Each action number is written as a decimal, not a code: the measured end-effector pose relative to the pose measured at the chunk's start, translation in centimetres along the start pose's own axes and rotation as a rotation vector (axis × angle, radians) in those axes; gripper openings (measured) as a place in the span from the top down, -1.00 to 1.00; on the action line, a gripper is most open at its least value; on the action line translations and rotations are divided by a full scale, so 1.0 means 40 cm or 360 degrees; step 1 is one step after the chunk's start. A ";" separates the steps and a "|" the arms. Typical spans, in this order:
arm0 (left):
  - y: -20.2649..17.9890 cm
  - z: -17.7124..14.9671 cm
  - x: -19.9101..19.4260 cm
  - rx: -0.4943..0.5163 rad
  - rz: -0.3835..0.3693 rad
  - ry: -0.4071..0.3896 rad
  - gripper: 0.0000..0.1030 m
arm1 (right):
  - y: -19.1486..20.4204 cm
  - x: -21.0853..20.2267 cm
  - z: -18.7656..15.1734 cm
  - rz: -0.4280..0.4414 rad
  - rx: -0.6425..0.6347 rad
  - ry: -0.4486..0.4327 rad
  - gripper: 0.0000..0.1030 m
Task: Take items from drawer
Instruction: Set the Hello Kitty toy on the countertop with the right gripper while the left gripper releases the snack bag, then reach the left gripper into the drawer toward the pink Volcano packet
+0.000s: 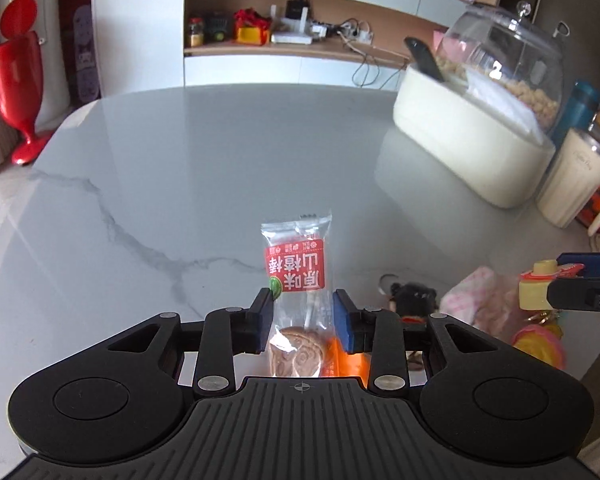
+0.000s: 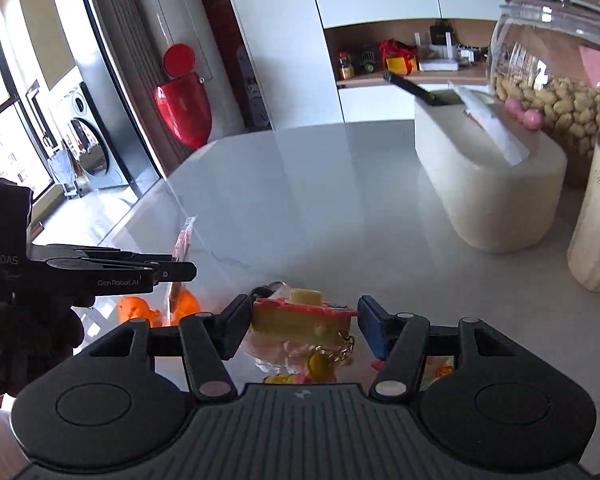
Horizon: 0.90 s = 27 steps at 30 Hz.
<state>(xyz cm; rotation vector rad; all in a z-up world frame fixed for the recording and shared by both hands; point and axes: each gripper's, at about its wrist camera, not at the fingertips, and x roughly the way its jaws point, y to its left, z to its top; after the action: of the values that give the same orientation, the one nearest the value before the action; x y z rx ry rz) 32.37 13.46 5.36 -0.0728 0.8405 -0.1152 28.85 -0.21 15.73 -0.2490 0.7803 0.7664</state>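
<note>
My left gripper (image 1: pixel 303 316) is shut on a clear snack packet (image 1: pixel 296 264) with a red label, holding it upright over the marble table (image 1: pixel 180 160). A round brown sweet shows low in the packet. My right gripper (image 2: pixel 304 320) is shut on a yellow cake-shaped keychain toy (image 2: pixel 300 316) with pink icing, and its gold chain hangs below. In the left wrist view the right gripper (image 1: pixel 556 286) reaches in from the right with the toy (image 1: pixel 534 290). In the right wrist view the left gripper (image 2: pixel 172 268) comes in from the left with the packet (image 2: pixel 184 240) edge-on. No drawer is in view.
A black plush toy (image 1: pixel 412 296), pink wrappers (image 1: pixel 476 296) and orange pieces (image 2: pixel 140 308) lie on the table near the grippers. A white oval box (image 1: pixel 468 148) under a clear dome, a cream cup (image 1: pixel 576 180) and a teal bottle (image 1: pixel 580 108) stand at the right. A red bin (image 1: pixel 16 84) stands beyond the table's left edge.
</note>
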 end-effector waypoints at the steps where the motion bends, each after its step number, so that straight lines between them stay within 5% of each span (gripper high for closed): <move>1: 0.003 -0.005 0.018 0.0002 0.0018 0.0046 0.29 | 0.000 0.029 -0.005 -0.0018 -0.0006 0.0026 -0.14; 6: 0.013 -0.030 0.029 0.0061 0.0037 0.0044 0.15 | -0.005 0.116 -0.043 -0.0050 0.0023 0.0133 -0.15; 10: 0.014 -0.021 -0.046 0.0031 0.0064 -0.0211 0.20 | -0.022 0.113 -0.045 -0.0014 0.0082 0.0121 -0.15; 15: -0.009 -0.018 -0.173 -0.0011 0.0055 -0.0501 0.20 | -0.029 -0.016 -0.018 0.0006 0.0073 -0.0103 -0.20; 19: -0.062 -0.057 -0.257 0.0088 -0.0078 -0.0611 0.20 | -0.021 -0.150 -0.021 -0.0105 -0.0047 -0.0366 -0.30; 24: -0.188 -0.142 -0.267 0.0407 -0.0402 -0.0447 0.20 | -0.037 -0.284 -0.110 -0.0316 0.0003 -0.0704 -0.50; 27: -0.265 -0.212 -0.227 0.0583 -0.0479 -0.0235 0.20 | -0.075 -0.286 -0.149 -0.0247 0.0000 -0.0485 -0.51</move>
<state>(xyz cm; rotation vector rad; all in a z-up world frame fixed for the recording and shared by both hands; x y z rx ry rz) 19.26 3.99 7.57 0.1362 0.6461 -0.5384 22.44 -11.17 19.49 -0.1845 0.4673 0.6387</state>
